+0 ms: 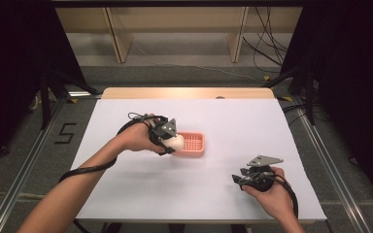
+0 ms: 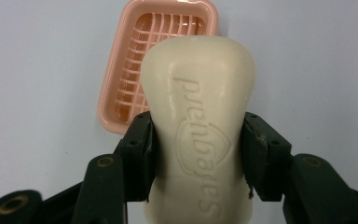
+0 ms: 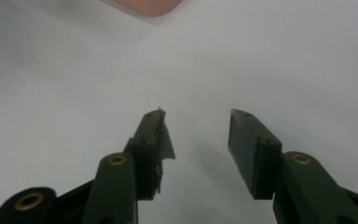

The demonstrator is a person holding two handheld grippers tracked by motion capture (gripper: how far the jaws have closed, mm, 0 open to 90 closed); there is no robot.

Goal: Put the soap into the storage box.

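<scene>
**Soap bar gripped above the pink dish**

Nearest the lens in the left gripper view, a cream bar of soap [image 2: 200, 126] stands lengthwise between the two black jaws of the left gripper [image 2: 196, 156], embossed lettering facing the camera. Both pads press its narrow waist from either side, so the jaws are closed firmly on the bar, which keeps them a bar's width apart. The far end of the bar overlaps the near right part of a pink soap dish [image 2: 121, 79] with a slatted grid floor; whether the bar touches the dish or hangs just over it cannot be told.

In the high view the bar shows as a pale lump [image 1: 177, 141] at the left end of the dish [image 1: 194, 144], which lies on the white desk [image 1: 126, 194] about midway between the left and right edges and roughly central front to back. The left gripper [image 1: 171, 141] comes in from the dish's left, held in the person's left hand [image 1: 136, 137], its cable looping back along the forearm.

Well apart, near the front right corner of the desk, the right gripper [image 1: 239, 178] is held in the right hand [image 1: 271, 191]. In the right gripper view its jaws stand wide apart [image 3: 196, 140] with nothing between them, above bare white surface.
</scene>
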